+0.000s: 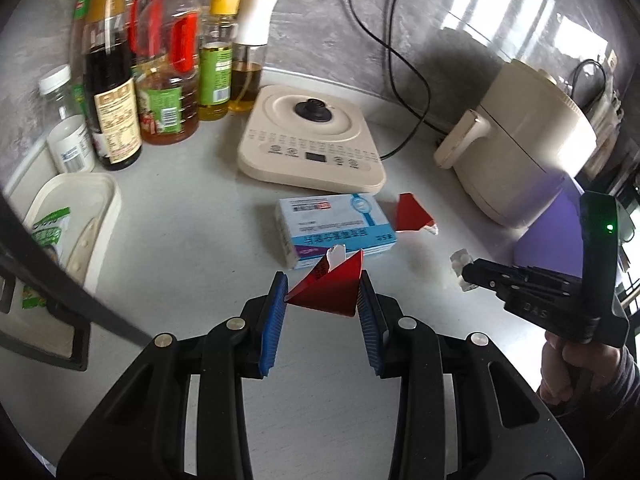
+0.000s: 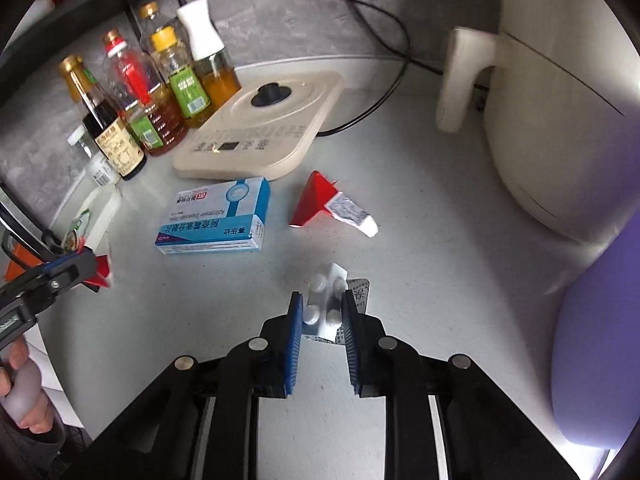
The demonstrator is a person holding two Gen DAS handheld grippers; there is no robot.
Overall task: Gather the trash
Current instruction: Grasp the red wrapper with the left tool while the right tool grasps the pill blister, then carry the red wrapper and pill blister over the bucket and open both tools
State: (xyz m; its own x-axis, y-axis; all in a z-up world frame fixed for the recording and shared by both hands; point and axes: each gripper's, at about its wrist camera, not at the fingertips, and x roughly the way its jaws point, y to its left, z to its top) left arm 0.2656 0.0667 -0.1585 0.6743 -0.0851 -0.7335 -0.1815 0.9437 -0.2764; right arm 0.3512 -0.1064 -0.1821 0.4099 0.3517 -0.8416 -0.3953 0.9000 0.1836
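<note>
Pinching a red wrapper (image 1: 326, 290), left fingers (image 1: 276, 316) grip; right fingers (image 2: 294, 344) clamp a blister pack (image 2: 324, 308).

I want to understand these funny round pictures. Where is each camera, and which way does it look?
Left wrist view: sits on the left gripper, looking forward over the counter at the red wrapper it pinches; the right gripper shows.
Right wrist view: sits on the right gripper, looking at the pill blister it pinches; the left gripper shows.
Both show the blue medicine box and second red wrapper.
</note>
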